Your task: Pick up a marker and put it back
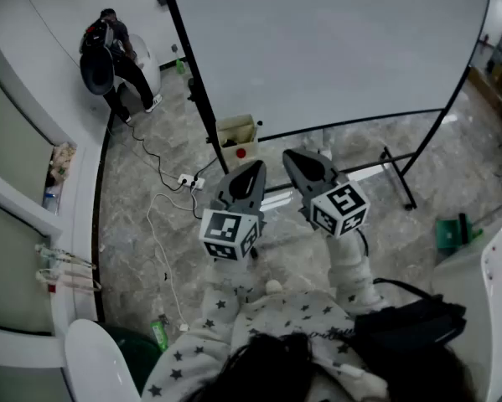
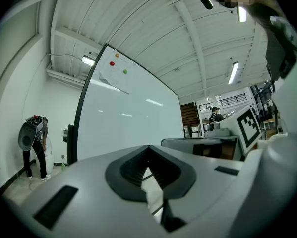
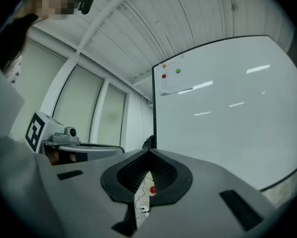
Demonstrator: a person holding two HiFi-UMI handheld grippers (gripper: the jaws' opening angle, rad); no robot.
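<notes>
The whiteboard (image 1: 318,48) on its black stand fills the top of the head view. At its foot stands a small beige box (image 1: 238,131) with a small red thing (image 1: 240,152) on its front. That red thing (image 3: 151,190) also shows through the slit under the right gripper's jaws. No marker can be made out. My left gripper (image 1: 251,172) and right gripper (image 1: 302,161) hang side by side above the floor, both pointing at the board. In the gripper views the left gripper (image 2: 149,150) and the right gripper (image 3: 149,155) each have their jaws together with nothing between them.
A person (image 1: 108,53) bends over at the far left by the wall. A power strip (image 1: 189,181) and white cables lie on the marble floor. The stand's black leg (image 1: 397,178) juts out at the right, with a green object (image 1: 452,231) beyond it. A black bag (image 1: 410,323) hangs at my side.
</notes>
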